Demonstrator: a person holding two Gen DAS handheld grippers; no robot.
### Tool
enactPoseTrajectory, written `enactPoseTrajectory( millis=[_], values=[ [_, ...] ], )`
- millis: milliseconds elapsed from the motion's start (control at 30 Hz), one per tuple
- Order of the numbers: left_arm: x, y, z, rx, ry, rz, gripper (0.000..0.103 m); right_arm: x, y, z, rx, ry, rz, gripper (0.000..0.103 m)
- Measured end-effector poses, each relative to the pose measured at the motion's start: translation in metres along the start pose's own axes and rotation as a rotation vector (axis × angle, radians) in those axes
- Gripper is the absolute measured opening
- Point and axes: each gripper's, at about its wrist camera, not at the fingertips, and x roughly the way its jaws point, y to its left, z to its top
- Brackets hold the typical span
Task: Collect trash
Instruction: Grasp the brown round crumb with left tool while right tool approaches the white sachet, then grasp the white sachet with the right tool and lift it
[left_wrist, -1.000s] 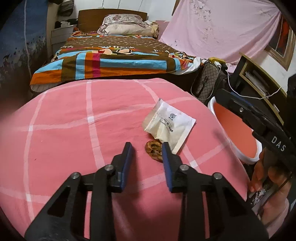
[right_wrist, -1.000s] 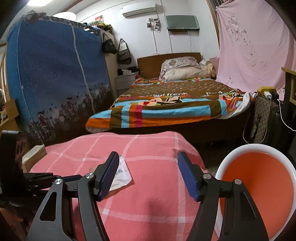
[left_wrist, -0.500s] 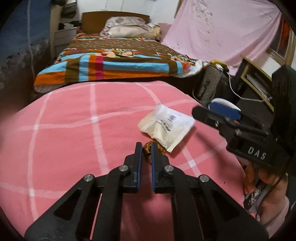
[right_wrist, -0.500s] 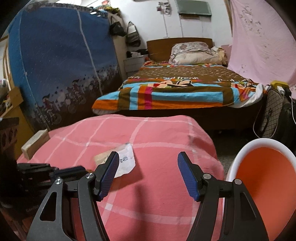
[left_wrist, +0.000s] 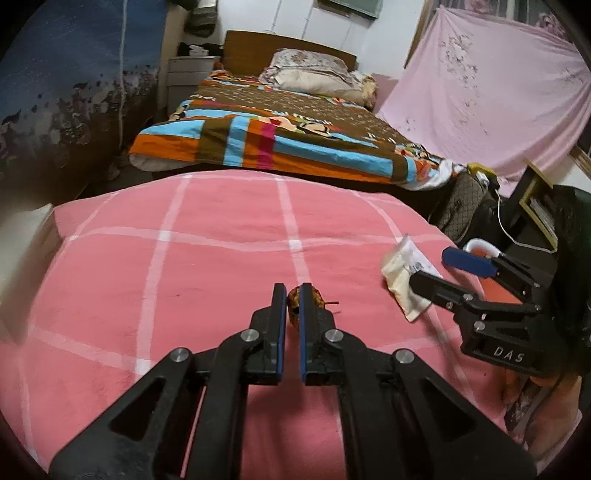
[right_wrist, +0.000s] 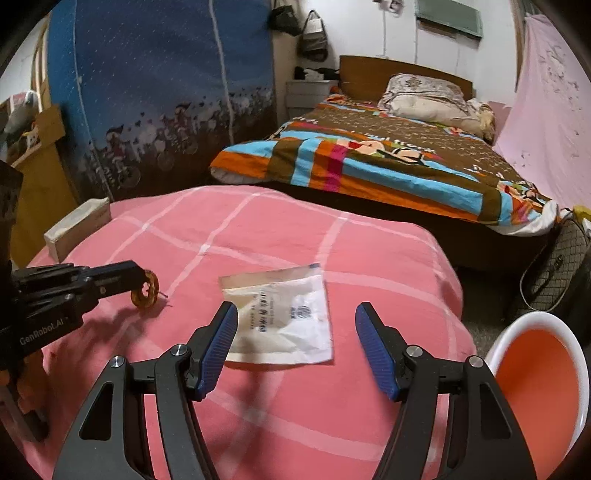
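Note:
A brown fruit scrap (left_wrist: 318, 301) with a thin stem is pinched in my left gripper (left_wrist: 293, 291), which is shut on it just above the pink checked blanket (left_wrist: 184, 277). From the right wrist view the same scrap (right_wrist: 146, 293) hangs at the left gripper's tip (right_wrist: 142, 280) and casts a shadow below. A white printed packet (right_wrist: 284, 314) lies flat on the blanket. My right gripper (right_wrist: 297, 321) is open above its near edge, pads clear of it. In the left wrist view the packet (left_wrist: 400, 275) sits partly behind the right gripper (left_wrist: 439, 267).
A white bin with an orange inside (right_wrist: 539, 373) stands on the floor off the blanket's right edge. A small box (right_wrist: 77, 229) rests at the blanket's far left corner. Beyond are a bed with a striped cover (right_wrist: 369, 158) and a patterned handbag (right_wrist: 561, 266).
My left gripper closed on the brown scrap and carried it left, away from the packet. My right gripper swung in from the bin side to hover over the packet, still open.

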Motion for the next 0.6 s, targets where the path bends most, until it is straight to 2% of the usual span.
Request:
enactPoseTrajectory(
  millis=[67, 167, 400, 467, 600],
  values=[
    [-0.001, 0.003, 0.000, -0.011, -0.008, 0.009, 0.000, 0.007, 0.001, 0.002, -0.003, 0.027, 0.021, 0.066],
    [-0.002, 0.006, 0.000, -0.021, -0.012, 0.015, 0.000, 0.020, 0.009, 0.001, -0.035, 0.085, -0.022, 0.066],
    [-0.007, 0.002, 0.001, -0.007, -0.043, 0.018, 0.000, 0.017, 0.012, -0.002, -0.039, 0.072, -0.045, 0.061],
    [-0.009, 0.001, 0.001, -0.006, -0.051, 0.016, 0.000, 0.014, 0.010, -0.002, -0.024, 0.056, -0.025, 0.052],
    [-0.015, -0.001, 0.002, -0.009, -0.079, 0.013, 0.000, 0.006, 0.008, -0.003, -0.006, 0.016, -0.044, 0.046]
  ],
)
